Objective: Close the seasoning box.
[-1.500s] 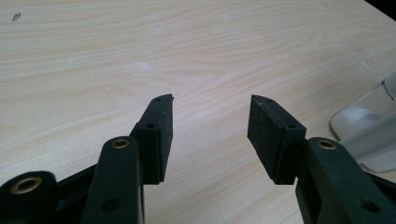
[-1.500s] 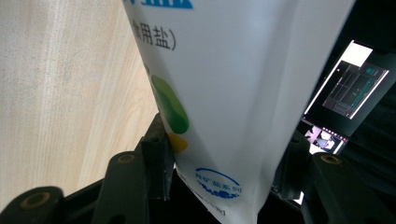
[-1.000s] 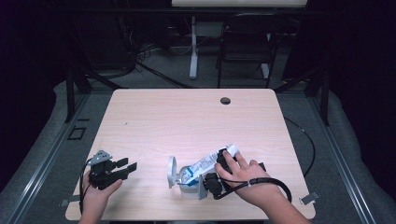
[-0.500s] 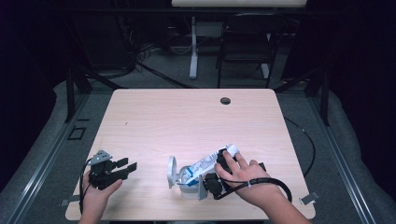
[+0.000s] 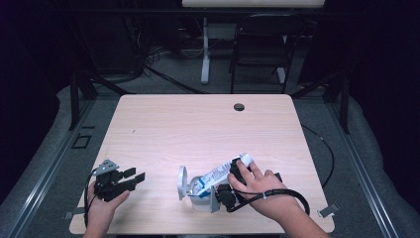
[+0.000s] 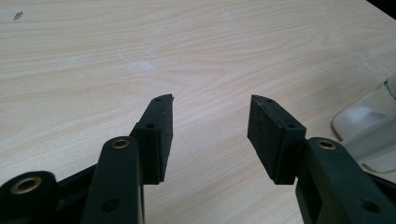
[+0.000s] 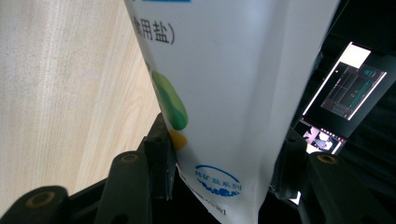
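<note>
Pale wood surface (image 5: pixel 198 124) in a dark room: nothing has shifted since earlier. The left tool (image 5: pixel 130 179) gapes empty (near-left corner) (image 6: pixel 210 133). The right tool (image 5: pixel 218 191) (image 7: pixel 219 158) clamps the salt pouch (image 5: pixel 218 174) (image 7: pixel 233 84), tilted over a white jar (image 5: pixel 200 198) (image 6: pixel 369 126).

A pale wood-grain rectangular worktop (image 5: pixel 198 129) with rounded corners is standing on grey carpeted floor (image 5: pixel 59 148), a small dark round grommet hole (image 5: pixel 239 106) sitting near its far edge. Behind it a black metal folding chair (image 5: pixel 257 44) and a white table leg (image 5: pixel 204 49) are standing in deep shadow. Black cables (image 5: pixel 322 144) are trailing across the floor. Light is falling mostly on the worktop.
</note>
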The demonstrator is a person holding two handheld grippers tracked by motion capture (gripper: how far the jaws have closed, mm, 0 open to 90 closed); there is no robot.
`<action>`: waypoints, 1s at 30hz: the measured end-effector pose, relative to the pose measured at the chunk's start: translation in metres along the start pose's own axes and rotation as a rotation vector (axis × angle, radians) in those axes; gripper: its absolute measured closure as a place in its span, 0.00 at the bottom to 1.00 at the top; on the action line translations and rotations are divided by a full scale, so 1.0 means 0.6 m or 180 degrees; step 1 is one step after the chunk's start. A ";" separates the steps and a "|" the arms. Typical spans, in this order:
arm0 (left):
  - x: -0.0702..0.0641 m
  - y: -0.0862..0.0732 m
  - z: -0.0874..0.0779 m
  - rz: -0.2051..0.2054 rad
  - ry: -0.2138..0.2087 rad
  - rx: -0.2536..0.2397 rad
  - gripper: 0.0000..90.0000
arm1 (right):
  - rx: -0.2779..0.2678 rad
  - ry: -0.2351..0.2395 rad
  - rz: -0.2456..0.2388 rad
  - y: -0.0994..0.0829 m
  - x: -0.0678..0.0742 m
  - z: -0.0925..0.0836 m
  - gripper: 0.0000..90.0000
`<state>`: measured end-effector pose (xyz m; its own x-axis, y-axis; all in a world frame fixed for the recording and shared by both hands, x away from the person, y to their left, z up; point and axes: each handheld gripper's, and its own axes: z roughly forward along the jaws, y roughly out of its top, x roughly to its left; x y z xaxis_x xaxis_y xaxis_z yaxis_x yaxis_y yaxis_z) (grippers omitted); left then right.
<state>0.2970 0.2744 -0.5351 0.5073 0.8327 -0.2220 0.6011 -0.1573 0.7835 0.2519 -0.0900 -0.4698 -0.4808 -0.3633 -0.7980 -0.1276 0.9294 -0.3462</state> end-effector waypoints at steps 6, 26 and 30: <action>0.000 0.000 0.000 -0.0005 0.0000 -0.0001 0.57 | 0.0019 -0.0009 -0.0014 0.000 0.000 -0.002 0.58; 0.001 0.000 0.000 0.0001 -0.0001 0.0011 0.57 | 0.0007 -0.0016 -0.0014 0.000 0.002 -0.002 0.59; 0.001 0.000 0.000 -0.0002 0.0001 0.0008 0.57 | 0.0005 -0.0022 -0.0027 0.000 0.002 -0.003 0.60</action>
<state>0.2974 0.2748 -0.5355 0.5067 0.8330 -0.2223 0.6029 -0.1581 0.7820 0.2500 -0.0905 -0.4696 -0.4736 -0.3717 -0.7984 -0.1304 0.9262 -0.3538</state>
